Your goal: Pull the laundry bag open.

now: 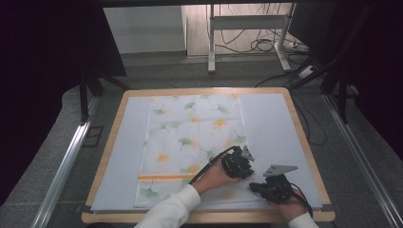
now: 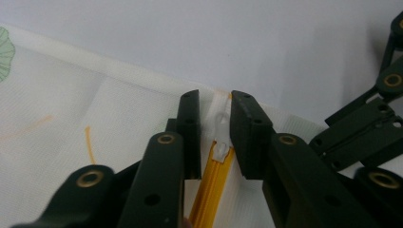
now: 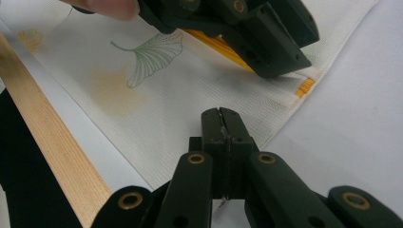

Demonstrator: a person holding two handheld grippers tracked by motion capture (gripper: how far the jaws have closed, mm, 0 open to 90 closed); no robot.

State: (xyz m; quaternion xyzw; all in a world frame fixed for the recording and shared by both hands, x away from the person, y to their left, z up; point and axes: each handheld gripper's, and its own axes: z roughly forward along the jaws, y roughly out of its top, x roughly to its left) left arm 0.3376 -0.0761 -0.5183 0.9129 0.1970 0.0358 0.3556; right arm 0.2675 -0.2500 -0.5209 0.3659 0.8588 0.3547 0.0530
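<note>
Left tongs (image 2: 214, 137) straddled the zipper pull (image 2: 221, 121)
Not yet clenched, zipper (image 2: 211, 190) running lengthwise between them; right tongs (image 3: 222, 124) clenched on the pillowcase (image 3: 190, 109) corner nearby.

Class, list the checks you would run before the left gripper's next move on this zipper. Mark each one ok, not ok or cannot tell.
1. White zipper pull sits between the left gripper jaws: ok.
2. Left pads press on the pull: not ok, a gap shows on each side.
3. Right gripper is shut on the edge of the ginkgo-print cover: ok.
4. Cover lies flat on the pale mat: ok.
5. The two grippers stand apart: ok.
6. Orange zipper runs free under the left gripper: cannot tell.
</note>
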